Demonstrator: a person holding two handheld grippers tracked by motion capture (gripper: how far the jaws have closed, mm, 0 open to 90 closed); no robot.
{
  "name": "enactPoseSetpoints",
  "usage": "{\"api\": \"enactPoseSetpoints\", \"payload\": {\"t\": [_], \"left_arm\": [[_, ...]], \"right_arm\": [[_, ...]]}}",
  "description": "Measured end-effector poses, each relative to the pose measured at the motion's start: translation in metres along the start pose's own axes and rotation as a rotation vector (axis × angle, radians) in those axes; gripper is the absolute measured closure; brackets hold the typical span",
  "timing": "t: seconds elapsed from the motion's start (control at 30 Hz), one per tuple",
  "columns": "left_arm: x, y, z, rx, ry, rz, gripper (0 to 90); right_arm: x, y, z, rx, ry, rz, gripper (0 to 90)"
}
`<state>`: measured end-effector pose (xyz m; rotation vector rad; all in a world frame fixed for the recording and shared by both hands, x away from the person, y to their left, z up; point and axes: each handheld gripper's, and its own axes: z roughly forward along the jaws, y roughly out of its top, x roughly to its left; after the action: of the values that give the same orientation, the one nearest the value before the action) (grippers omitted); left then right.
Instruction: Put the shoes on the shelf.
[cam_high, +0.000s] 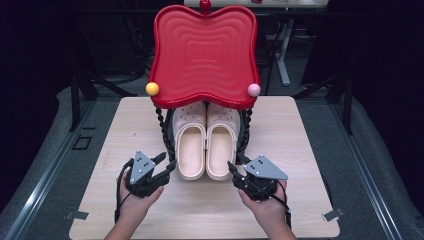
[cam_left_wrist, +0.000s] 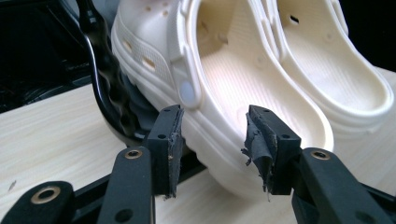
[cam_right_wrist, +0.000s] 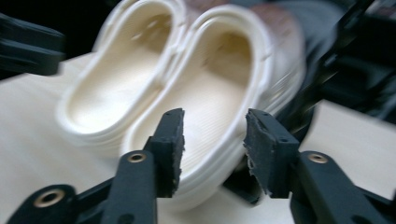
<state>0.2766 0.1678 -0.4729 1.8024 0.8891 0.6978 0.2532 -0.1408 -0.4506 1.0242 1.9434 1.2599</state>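
Two cream clogs stand side by side, heels toward me, on the low shelf of a stand: the left clog (cam_high: 191, 150) (cam_left_wrist: 233, 79) (cam_right_wrist: 116, 79) and the right clog (cam_high: 221, 150) (cam_left_wrist: 327, 70) (cam_right_wrist: 219, 79). My left gripper (cam_high: 167, 162) (cam_left_wrist: 215, 121) is at the left clog's outer heel. Its jaws are apart and straddle the heel wall without pressing on it. My right gripper (cam_high: 234, 171) (cam_right_wrist: 212, 126) is at the right clog's heel, its jaws apart around the heel rim. The right gripper view is blurred.
A red wavy tray top (cam_high: 202, 50) overhangs the toes of the clogs. It rests on black twisted legs (cam_high: 161, 125) (cam_left_wrist: 107, 70) and has a yellow ball (cam_high: 152, 88) and a pink ball (cam_high: 254, 90) at its front corners. The wooden table (cam_high: 300, 150) extends on both sides.
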Motion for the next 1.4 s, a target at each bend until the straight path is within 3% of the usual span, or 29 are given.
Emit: {"api": "enactPoseSetpoints", "payload": {"t": [0.17,0.27,0.43,0.5,0.63,0.77,0.97,1.4], "left_arm": [[-0.006,-0.012,-0.011,-0.019,-0.020,-0.055,52.7],[-0.010,-0.017,-0.015,-0.012,-0.028,-0.057,54.5],[-0.022,-0.037,-0.020,0.033,-0.045,-0.013,71.2],[-0.022,-0.042,-0.016,0.056,-0.058,-0.031,74.6],[-0.025,-0.045,-0.011,0.058,-0.080,-0.054,82.5],[-0.027,-0.046,-0.005,0.071,-0.106,-0.051,88.9],[-0.034,-0.045,0.001,0.076,-0.126,-0.028,90.0],[-0.041,-0.043,0.013,0.092,-0.142,-0.029,90.0]], "right_arm": [[0.008,-0.015,-0.006,-0.001,0.012,0.009,67.8],[0.014,-0.026,-0.011,0.013,0.037,0.013,79.8],[0.024,-0.041,-0.009,0.062,0.055,-0.011,86.6],[0.026,-0.045,-0.005,0.069,0.057,-0.006,88.0],[0.026,-0.050,0.003,0.095,0.072,0.010,89.4],[0.026,-0.055,0.012,0.119,0.086,0.022,89.4],[0.031,-0.058,0.022,0.128,0.100,0.013,89.5],[0.028,-0.058,0.029,0.119,0.103,0.046,89.8]]}}
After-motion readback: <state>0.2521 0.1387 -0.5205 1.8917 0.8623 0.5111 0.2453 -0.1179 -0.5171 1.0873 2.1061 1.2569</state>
